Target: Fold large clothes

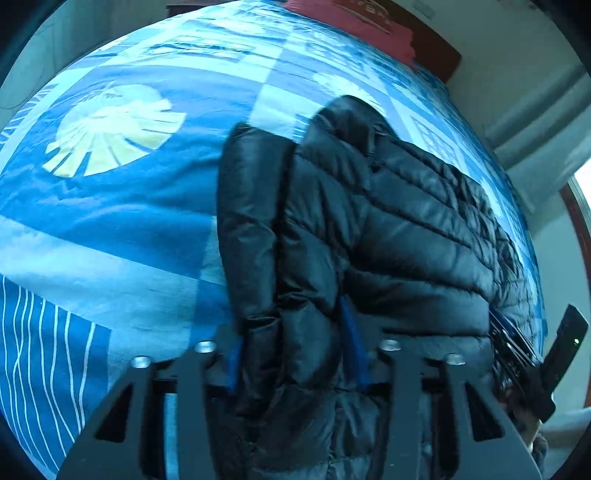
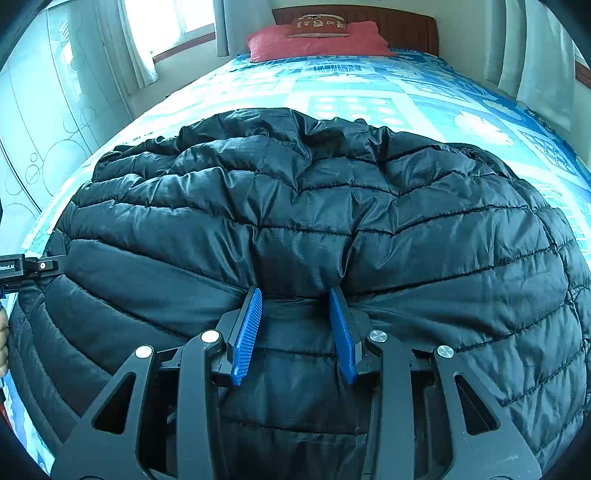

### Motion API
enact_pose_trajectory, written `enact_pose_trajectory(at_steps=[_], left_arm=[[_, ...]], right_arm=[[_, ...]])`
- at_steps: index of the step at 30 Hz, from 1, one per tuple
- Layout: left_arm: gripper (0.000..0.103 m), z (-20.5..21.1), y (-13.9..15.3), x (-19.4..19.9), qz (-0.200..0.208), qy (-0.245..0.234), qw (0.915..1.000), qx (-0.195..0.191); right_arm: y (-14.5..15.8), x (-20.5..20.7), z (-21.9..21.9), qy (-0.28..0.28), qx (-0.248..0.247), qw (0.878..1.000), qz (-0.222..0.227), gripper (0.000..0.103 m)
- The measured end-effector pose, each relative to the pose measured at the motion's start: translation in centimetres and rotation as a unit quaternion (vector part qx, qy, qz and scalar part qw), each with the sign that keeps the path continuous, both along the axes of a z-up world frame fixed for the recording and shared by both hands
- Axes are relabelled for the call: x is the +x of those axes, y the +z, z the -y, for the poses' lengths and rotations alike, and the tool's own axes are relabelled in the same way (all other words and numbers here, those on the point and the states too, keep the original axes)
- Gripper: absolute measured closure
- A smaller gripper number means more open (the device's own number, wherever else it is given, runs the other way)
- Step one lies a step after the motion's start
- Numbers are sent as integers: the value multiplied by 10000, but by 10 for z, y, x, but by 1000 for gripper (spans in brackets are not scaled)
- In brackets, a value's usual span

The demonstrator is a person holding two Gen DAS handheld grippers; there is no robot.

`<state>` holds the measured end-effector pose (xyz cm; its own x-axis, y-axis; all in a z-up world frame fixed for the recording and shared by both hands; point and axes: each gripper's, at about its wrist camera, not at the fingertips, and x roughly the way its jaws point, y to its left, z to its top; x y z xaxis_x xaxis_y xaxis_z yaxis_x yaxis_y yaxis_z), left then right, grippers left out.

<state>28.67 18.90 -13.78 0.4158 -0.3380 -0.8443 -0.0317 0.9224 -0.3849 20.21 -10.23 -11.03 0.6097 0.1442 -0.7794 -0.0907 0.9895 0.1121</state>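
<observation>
A black quilted puffer jacket [image 2: 314, 206] lies on a bed with a blue patterned sheet [image 2: 369, 92]. My right gripper [image 2: 295, 295] grips a fold of the jacket's near edge between its blue fingers [image 2: 247, 332]. In the left wrist view the jacket [image 1: 388, 229] is bunched up and hangs over my left gripper [image 1: 291, 332], whose blue fingers [image 1: 352, 339] are shut on a thick fold of it; the left finger is mostly hidden by fabric. The right gripper's body [image 1: 554, 369] shows at the lower right of that view.
A red pillow [image 2: 317, 40] lies at the wooden headboard [image 2: 399, 26]. A window with white curtains [image 2: 136, 40] is at the left, more curtains at the right. The bed sheet [image 1: 110, 206] stretches out left of the jacket.
</observation>
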Motion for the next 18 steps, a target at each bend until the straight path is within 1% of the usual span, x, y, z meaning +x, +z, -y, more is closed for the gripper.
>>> enact_pose_trajectory(at_steps=[1,2,4,5,7,9,12,14,16,17,18], left_arm=[[73,1,3,0,-12,17,10000,-39],[75,2,6,-1,-2,32,10000,-45],[82,9,19,-6,107,22,9998,139],[82,15,28,-9,210,5,9993,297],[83,21,41,-16,343,28,9986,396],[84,26,60,-23,499,86,9981,353],[84,37,83,-31,690,53,9970,347],[84,51,101,-37,807,13,9961,366],[84,66,113,-38,907,-39,9951,402],[84,71,117,-38,945,-69,9946,420],[84,85,126,-40,1012,-122,9937,456]], right_arm=[[0,0,0,-3,-7,10000,-3,66],[0,0,0,-4,-23,10000,-6,66],[0,0,-1,-7,-25,10000,-11,66],[0,0,-1,-10,-11,10000,-14,66],[3,0,0,-18,16,10000,-27,66],[9,-1,2,-34,88,10000,-21,66],[22,-10,10,-54,197,9998,-29,65],[31,-19,18,-56,205,9998,11,64],[38,-28,27,-104,199,9997,34,61],[43,-34,37,-169,213,9996,52,60],[47,-39,46,-221,238,9995,59,60]])
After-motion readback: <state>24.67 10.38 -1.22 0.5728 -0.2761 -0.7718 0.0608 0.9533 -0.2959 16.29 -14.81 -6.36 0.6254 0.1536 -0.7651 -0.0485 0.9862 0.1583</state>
